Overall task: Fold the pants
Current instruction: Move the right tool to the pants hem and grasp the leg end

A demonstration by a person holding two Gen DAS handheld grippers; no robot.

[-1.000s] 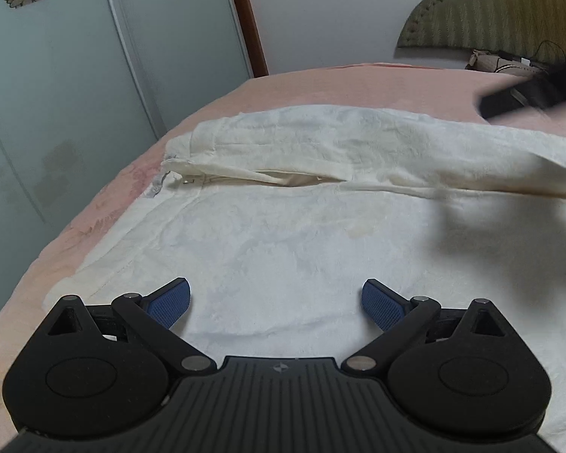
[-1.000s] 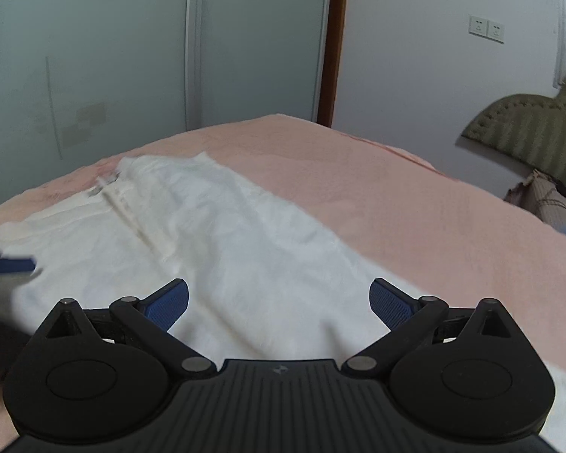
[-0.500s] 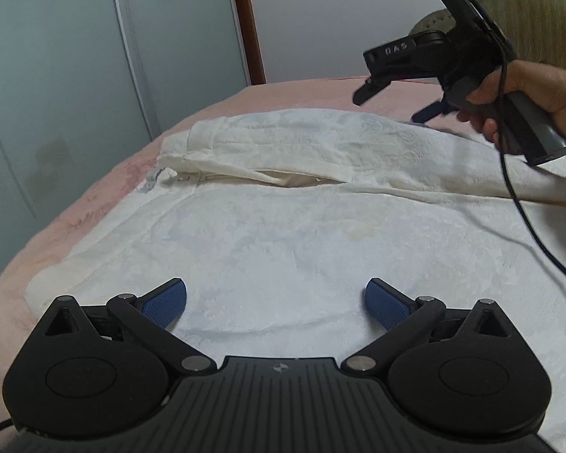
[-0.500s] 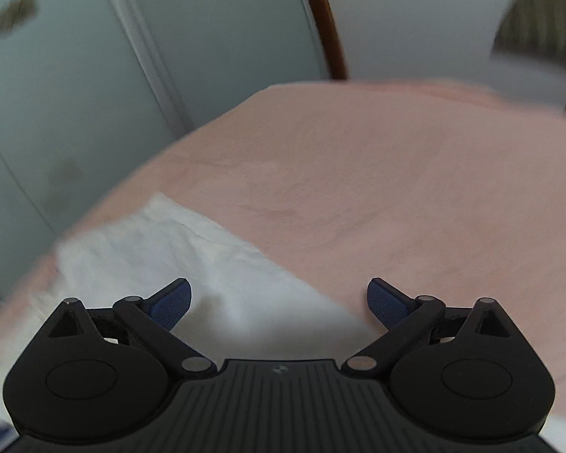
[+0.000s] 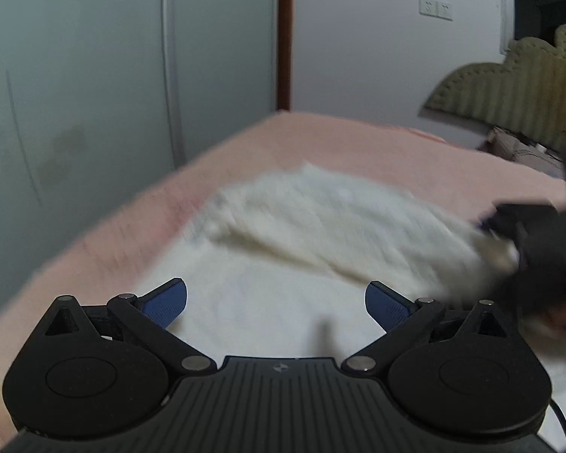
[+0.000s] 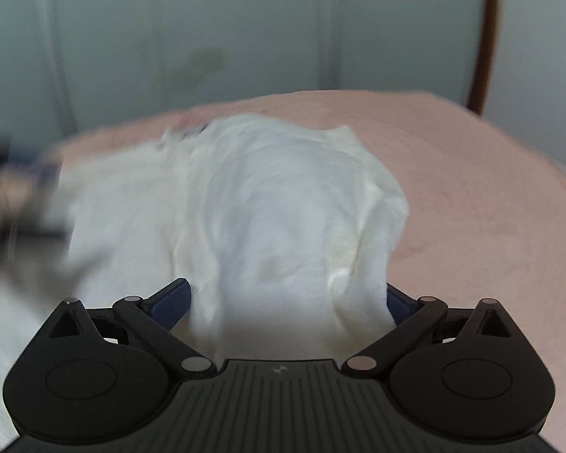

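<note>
White pants (image 5: 320, 234) lie on a pink bed (image 5: 358, 143); the left wrist view is blurred by motion. My left gripper (image 5: 275, 302) is open and empty just above the near cloth. In the right wrist view a fold of the pants (image 6: 290, 234) rises in a hump and runs down between the blue fingers (image 6: 169, 302). My right gripper (image 6: 288, 302) stands wide apart with cloth between the fingers. It also shows as a dark blurred shape (image 5: 539, 249) at the right of the left wrist view, at the cloth's raised edge.
Frosted sliding wardrobe doors (image 5: 94, 75) stand behind the bed. A brown door frame (image 5: 283, 37) and a white wall with sockets (image 5: 436, 8) are beyond. An olive padded headboard (image 5: 509, 90) is at the far right. Pink bed (image 6: 471, 173) lies right of the pants.
The right gripper has swung down to the pants and now has cloth between its fingers, lifting it into a hump. The left gripper's view has tilted up and shifted; both views blur with motion.
</note>
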